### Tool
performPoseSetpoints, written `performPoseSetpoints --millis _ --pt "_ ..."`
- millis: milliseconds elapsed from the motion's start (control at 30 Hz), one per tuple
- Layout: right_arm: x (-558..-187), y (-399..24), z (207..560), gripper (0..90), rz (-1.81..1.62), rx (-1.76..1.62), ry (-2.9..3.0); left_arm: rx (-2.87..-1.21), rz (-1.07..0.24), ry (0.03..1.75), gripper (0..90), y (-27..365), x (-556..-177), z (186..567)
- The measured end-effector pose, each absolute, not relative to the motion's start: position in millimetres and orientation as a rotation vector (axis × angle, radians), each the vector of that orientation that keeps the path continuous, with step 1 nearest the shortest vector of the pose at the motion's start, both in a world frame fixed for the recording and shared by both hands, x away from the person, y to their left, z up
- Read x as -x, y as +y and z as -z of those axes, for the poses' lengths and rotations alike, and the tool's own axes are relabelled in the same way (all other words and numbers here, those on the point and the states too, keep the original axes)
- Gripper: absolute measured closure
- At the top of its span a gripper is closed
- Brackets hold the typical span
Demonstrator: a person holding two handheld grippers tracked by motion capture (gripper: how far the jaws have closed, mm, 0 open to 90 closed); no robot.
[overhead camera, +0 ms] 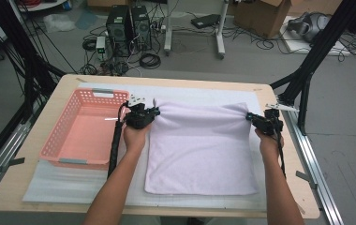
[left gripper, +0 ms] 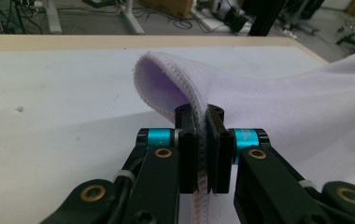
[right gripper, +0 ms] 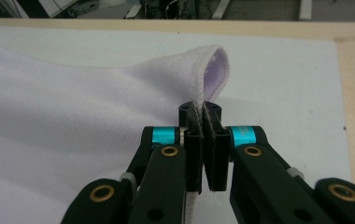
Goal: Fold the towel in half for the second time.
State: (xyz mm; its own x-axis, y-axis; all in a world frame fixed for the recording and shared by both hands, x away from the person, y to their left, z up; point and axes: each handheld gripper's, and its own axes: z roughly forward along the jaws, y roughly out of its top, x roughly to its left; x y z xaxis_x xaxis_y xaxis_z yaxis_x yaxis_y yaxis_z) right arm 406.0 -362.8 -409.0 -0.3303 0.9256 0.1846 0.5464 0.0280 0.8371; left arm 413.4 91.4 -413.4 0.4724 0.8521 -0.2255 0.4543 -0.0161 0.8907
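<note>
Along the table's (overhead camera: 45, 187) far edge, the left gripper (overhead camera: 155, 112) and right gripper (overhead camera: 249, 116) each clamp a far corner of the lilac towel (overhead camera: 199, 150), jaws closed on hem. Holding both corners likely readies a fold toward the near edge; the pink basket (overhead camera: 54, 140) waits beside it.

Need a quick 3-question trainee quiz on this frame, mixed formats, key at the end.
1. True or false: the left gripper is shut on a far corner of the pale lilac cloth towel.
2. Multiple choice: the pink perforated plastic basket lies where relative to the towel? A) to its left B) to its right C) on top of it
3. Fill in: the right gripper pinches the towel's far ____ corner, seen from the person's side.

Key: 1 true. 2 A. 3 right.
</note>
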Motion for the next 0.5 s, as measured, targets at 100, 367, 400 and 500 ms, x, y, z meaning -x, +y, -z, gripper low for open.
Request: performPoseSetpoints --millis 100,367,400,500 --pt "-398.7 -363.7 402.4 87.7 -1.246 -1.473 1.914 -1.653 -0.469 1.117 84.7 92.1 -404.0 411.3" --pt "-369.2 -361.9 393.6 87.6 -1.226 -1.398 1.973 -1.687 -0.439 1.079 84.5 101.3 -372.3 412.2" --pt "-363.9 -362.3 394.9 87.6 -1.221 -1.384 1.981 -1.693 -0.437 1.073 84.6 101.5 -369.6 412.3" --pt "-351.9 -363.2 397.2 87.6 -1.219 -1.370 1.993 -1.700 -0.406 1.061 84.6 101.4 -359.3 415.2"
